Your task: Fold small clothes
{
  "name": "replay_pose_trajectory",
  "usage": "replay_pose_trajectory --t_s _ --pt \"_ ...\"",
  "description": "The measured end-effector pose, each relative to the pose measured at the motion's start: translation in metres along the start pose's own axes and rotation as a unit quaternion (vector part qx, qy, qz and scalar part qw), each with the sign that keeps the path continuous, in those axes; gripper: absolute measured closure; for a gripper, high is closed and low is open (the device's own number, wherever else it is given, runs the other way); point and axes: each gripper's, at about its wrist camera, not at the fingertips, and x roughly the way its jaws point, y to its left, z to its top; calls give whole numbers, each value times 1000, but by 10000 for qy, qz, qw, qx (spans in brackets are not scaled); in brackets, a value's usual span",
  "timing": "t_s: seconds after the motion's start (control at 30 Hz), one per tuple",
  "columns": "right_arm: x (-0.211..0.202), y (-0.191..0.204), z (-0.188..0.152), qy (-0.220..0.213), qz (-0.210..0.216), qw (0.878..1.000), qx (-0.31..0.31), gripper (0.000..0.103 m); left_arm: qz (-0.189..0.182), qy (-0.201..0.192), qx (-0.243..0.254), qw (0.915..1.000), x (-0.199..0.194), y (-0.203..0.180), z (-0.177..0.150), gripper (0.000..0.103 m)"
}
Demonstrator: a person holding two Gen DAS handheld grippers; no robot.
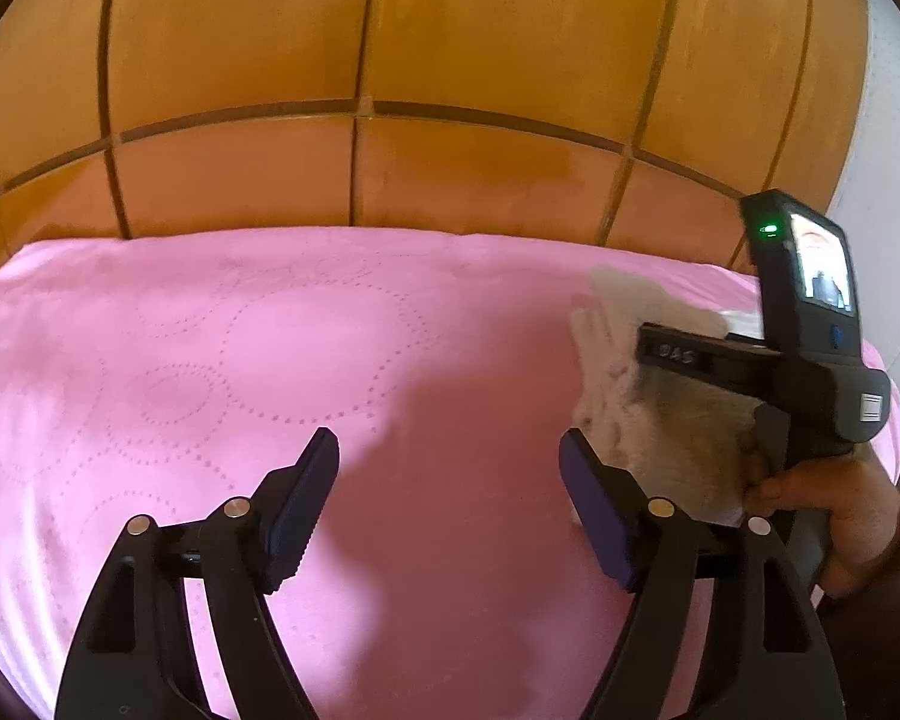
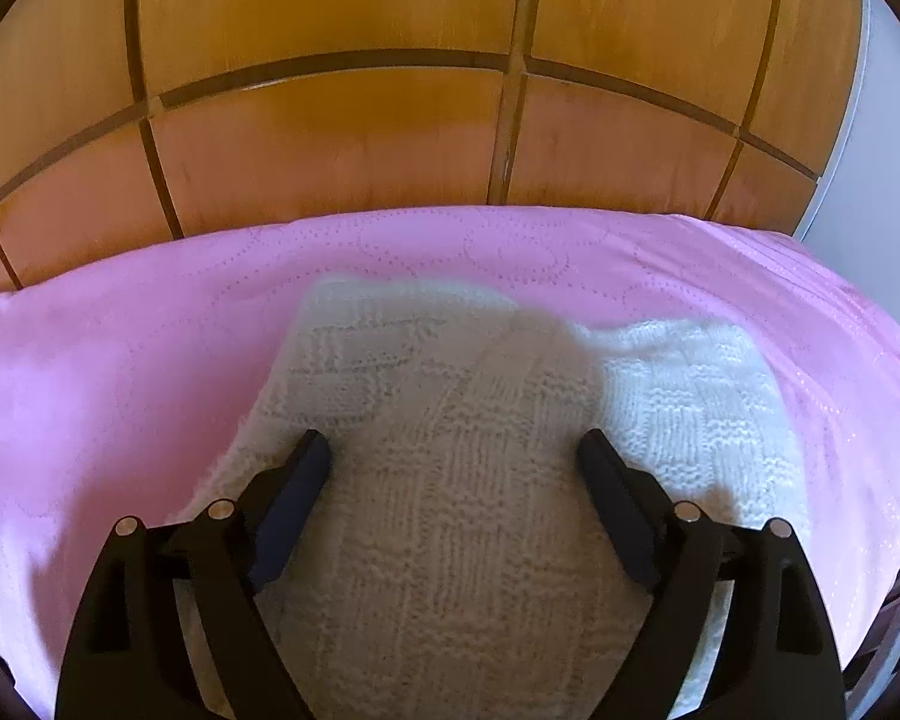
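A small white knitted garment (image 2: 450, 420) lies flat on a pink quilted bedspread (image 2: 102, 396). My right gripper (image 2: 453, 450) is open just above the garment, its jaws wide apart over the knit and holding nothing. In the left wrist view the garment (image 1: 624, 396) shows at the right, partly hidden behind the right gripper's body (image 1: 810, 348) and the hand holding it. My left gripper (image 1: 450, 450) is open and empty over bare bedspread (image 1: 210, 360), to the left of the garment.
A wooden panelled headboard (image 1: 390, 60) stands along the far edge of the bed and also shows in the right wrist view (image 2: 360, 90). A white wall (image 2: 888, 138) is at the far right. The bed's right edge drops off near the garment.
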Motion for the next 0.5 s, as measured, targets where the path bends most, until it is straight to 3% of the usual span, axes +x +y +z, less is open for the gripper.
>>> replay_pose_trajectory --t_s 0.17,0.23,0.33,0.4,0.5 --pt "-32 -11 -6 -362 180 9986 328 13 92 -22 4 10000 -5 5 -5 27" --pt "-51 -11 -14 -510 204 9976 432 8 151 -64 33 9999 -9 5 -7 21" --pt "-93 -15 -39 -738 17 9950 671 2 259 -87 27 9996 -13 7 -13 21" --pt "-101 -16 -48 -742 -13 9947 707 2 318 -72 23 9995 -15 9 -18 13" --pt "-124 -20 -85 -767 -505 9919 873 2 366 -93 59 9993 -21 8 -28 13"
